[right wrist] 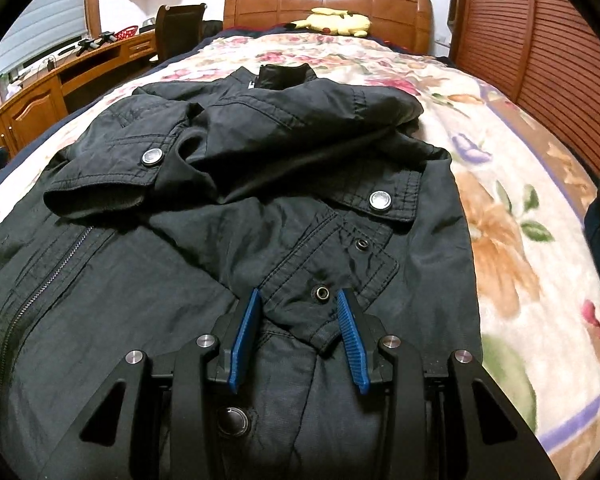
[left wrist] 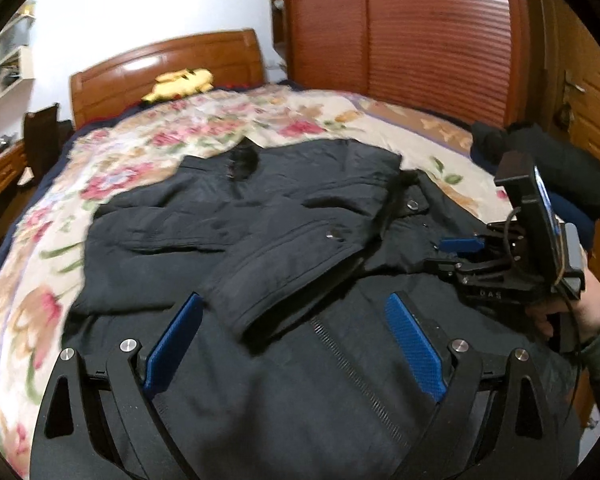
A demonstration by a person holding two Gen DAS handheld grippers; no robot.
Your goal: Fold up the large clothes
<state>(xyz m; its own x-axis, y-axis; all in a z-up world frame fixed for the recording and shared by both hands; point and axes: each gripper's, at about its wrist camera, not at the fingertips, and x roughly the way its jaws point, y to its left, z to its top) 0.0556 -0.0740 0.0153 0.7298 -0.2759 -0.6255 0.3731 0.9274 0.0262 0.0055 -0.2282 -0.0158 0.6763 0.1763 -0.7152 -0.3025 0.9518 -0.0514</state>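
The right hand-held gripper [right wrist: 296, 334] sits low on the black jacket [right wrist: 228, 208], its blue pads at a middling gap astride the snap-button placket [right wrist: 324, 280]. The cloth lies between the pads, but I cannot tell whether they press on it. The left hand-held gripper [left wrist: 296, 340] hovers wide and empty over the jacket's zip [left wrist: 352, 364], just short of a folded-in sleeve cuff [left wrist: 260, 312].

The jacket lies front-up across the near half of the floral bedspread [right wrist: 500, 200], both sleeves already laid over its chest and its collar [right wrist: 282, 76] pointing at the headboard [right wrist: 324, 0]. So the sleeve stage looks done, and the step in hand seems to be taking the front or hem for a fold.

Next, the left gripper probably needs a matching hold on its side of the jacket, so both edges lift evenly. Beyond the jacket, a yellow plush toy [right wrist: 336, 20] rests against the headboard.
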